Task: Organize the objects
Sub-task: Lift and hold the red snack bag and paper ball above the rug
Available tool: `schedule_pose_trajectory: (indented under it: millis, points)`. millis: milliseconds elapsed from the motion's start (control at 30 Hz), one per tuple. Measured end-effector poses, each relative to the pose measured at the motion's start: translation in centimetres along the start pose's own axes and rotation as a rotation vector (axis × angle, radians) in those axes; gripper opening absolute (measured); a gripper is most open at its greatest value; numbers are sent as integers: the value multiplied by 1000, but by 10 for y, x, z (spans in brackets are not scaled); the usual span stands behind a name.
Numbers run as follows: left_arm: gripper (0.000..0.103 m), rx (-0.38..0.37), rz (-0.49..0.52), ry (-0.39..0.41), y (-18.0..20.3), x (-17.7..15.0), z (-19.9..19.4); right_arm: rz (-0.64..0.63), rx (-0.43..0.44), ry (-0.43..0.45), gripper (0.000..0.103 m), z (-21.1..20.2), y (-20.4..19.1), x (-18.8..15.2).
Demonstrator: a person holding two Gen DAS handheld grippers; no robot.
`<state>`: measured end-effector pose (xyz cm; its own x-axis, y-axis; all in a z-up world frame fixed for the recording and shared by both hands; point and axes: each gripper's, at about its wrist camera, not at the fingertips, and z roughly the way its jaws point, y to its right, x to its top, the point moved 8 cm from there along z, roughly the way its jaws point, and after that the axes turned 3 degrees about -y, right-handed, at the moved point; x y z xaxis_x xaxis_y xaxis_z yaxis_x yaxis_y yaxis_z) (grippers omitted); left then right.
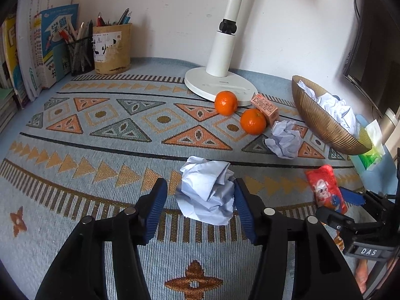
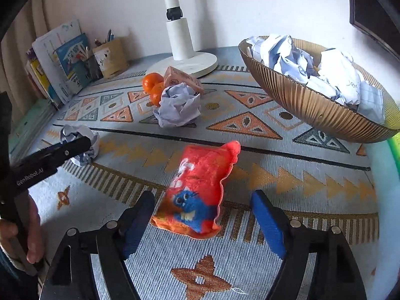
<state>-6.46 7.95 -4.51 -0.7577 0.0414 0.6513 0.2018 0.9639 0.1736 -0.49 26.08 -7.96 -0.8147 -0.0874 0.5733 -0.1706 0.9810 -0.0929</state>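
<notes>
A crumpled paper ball point(image 1: 207, 190) lies on the patterned mat between the open fingers of my left gripper point(image 1: 200, 195); the right pad touches it and the left pad stands apart. It also shows in the right wrist view point(image 2: 82, 145). A red plush pouch point(image 2: 200, 190) lies between the open fingers of my right gripper point(image 2: 202, 210), untouched; it shows in the left wrist view too point(image 1: 325, 190). Another paper ball point(image 1: 285, 140) lies near two oranges point(image 1: 226, 102) point(image 1: 253, 121) and a small pink box point(image 1: 265, 108). A gold bowl point(image 2: 312, 107) at the right holds several crumpled papers.
A white lamp base point(image 1: 220, 82) stands at the back. Pen holders point(image 1: 112, 47) and books point(image 1: 50, 50) line the back left. A tissue pack point(image 1: 370, 150) sits at the right edge. A dark monitor point(image 1: 370, 50) stands at the far right.
</notes>
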Motion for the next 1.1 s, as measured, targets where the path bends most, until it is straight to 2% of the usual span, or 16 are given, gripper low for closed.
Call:
schedule_pose_trajectory:
  millis: [167, 267, 367, 500, 733, 933, 1000, 1100]
  points:
    - [56, 6, 1, -5, 0, 0, 1, -19, -21, -4, 78, 3, -3, 0]
    - [56, -26, 4, -58, 3, -3, 9, -70, 10, 3, 78, 1, -15, -2]
    - [56, -19, 25, -65, 8, -4, 11, -106, -10, -3, 78, 4, -21, -3]
    - [67, -3, 32, -74, 9, -6, 12, -66, 14, -1, 78, 5, -16, -2]
    - [67, 39, 56, -78, 11, -8, 13, -84, -31, -8, 78, 6, -19, -4]
    - [67, 46, 57, -74, 12, -8, 13, -81, -44, -8, 78, 6, -17, -3]
    - [67, 49, 57, -71, 11, -8, 12, -109, -45, 2, 66, 5, -21, -3]
    - [67, 53, 57, -72, 11, -8, 12, -162, -81, 19, 64, 3, -29, -4]
